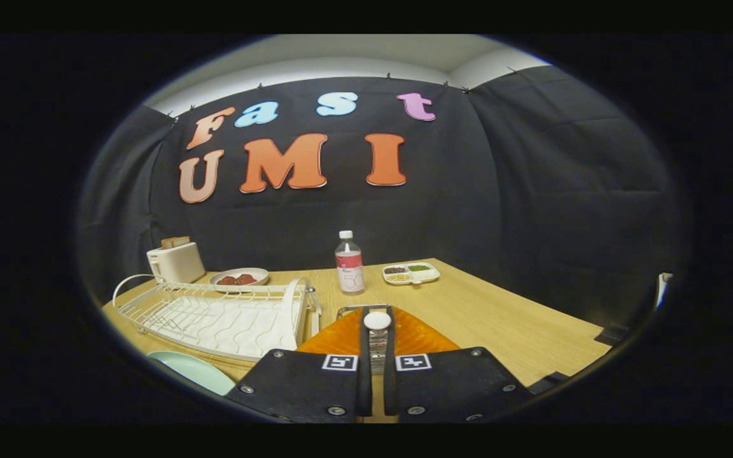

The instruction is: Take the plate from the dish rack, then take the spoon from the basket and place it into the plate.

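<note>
While the fingers (377,337) clamp the spoon (377,321) above the basket (398,337), labels stay unreadable.

At the far edge of the wooden tabletop (500,318) a white toaster (176,261) stands with bread in its slots. Near it lies a small dish (239,277) with dark red pieces. A clear bottle (349,263) stands upright in the middle, and beside it a divided tray (411,273) holds small foods.
</note>
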`<state>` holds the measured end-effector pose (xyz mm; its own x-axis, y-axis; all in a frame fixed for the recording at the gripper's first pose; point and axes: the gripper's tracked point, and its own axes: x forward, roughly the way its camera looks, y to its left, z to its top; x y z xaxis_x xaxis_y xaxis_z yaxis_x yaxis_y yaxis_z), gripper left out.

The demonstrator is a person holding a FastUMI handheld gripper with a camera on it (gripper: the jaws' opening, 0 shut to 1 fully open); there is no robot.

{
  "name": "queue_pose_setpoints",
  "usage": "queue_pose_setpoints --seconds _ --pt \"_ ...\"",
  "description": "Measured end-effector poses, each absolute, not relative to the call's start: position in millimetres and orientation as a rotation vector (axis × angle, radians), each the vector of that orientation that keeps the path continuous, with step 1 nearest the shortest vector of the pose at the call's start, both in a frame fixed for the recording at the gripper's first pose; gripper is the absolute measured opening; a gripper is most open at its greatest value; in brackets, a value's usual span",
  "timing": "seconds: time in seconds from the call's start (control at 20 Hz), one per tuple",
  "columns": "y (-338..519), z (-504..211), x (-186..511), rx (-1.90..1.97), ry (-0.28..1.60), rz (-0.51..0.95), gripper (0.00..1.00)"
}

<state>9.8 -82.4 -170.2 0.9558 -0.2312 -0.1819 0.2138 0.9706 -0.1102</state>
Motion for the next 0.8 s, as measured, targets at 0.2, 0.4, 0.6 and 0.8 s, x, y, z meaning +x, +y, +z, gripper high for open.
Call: queue_pose_setpoints --seconds 0.2,0.4,0.6,0.8 --pt "-70 -151 -6 -0.097 0.171 -0.207 0.07" --pt "-54 -135 -23 -0.103 0.156 -0.187 0.07" --pt "-26 -118 -44 -0.113 0.13 -0.148 0.07" --pt "8 -116 -60 -0.103 0.132 -0.086 0.07"
